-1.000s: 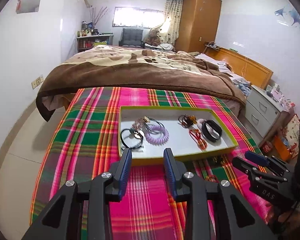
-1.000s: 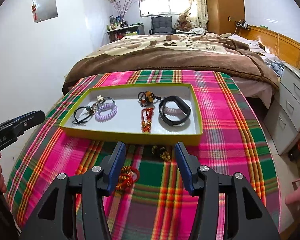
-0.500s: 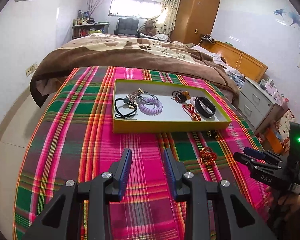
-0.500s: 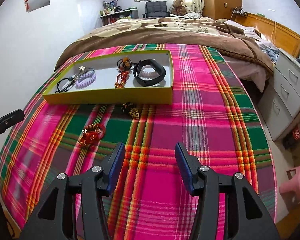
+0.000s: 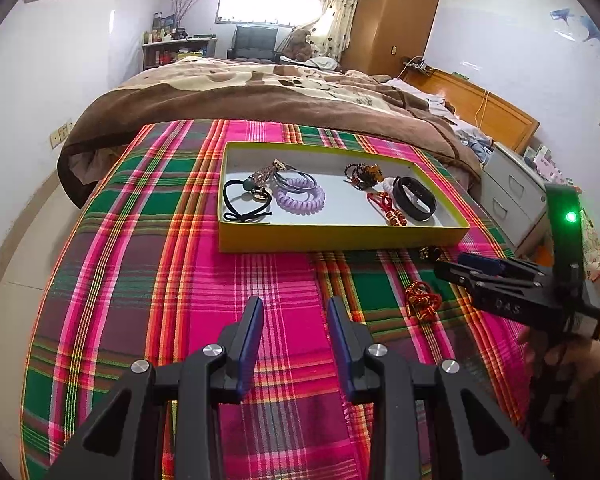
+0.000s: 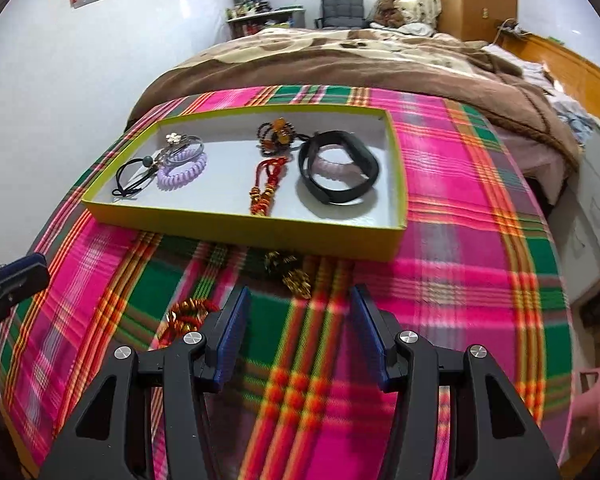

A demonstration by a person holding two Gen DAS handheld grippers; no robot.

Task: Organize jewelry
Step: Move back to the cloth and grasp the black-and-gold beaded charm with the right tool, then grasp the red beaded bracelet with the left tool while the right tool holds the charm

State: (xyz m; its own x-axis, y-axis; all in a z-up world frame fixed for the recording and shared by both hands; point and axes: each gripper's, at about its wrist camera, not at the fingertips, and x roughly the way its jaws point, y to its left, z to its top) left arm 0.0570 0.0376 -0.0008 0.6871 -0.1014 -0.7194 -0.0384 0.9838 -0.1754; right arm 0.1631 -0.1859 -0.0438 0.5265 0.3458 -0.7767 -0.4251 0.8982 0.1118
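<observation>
Two pieces of jewelry are not yet put away: a dark beaded piece with gold charms (image 6: 288, 270) lies on the cloth just beside the near wall of the shallow yellow cardboard tray with a white floor (image 6: 244, 230), and a red knotted cord bracelet with gold beads (image 6: 186, 316) lies nearer, to its left, its end hidden behind the right gripper's left finger. Inside the tray already lie a black elastic hair tie (image 5: 244, 202), a lilac coiled hair band (image 5: 302, 200), a dark amber bead bracelet (image 6: 278, 136), a red and gold tasselled cord (image 6: 266, 186) and a black smooth wristband (image 6: 338, 174). The right gripper (image 6: 298, 334) hovers over the pink and green plaid blanket (image 6: 460, 240) with its jaws wide apart and nothing between them, aimed at the stretch between the two loose pieces; the view is blurred. The left gripper (image 5: 294, 338) is likewise empty, jaws parted about halfway, well apart from both. The step in hand looks like picking a loose piece: to do it well, I would choose one, bring the fingers down astride its bulkiest knot, close on cord and not on cloth, lift clear of the tray wall, and set it in the bare white patch near the front right, so that it snags nothing
</observation>
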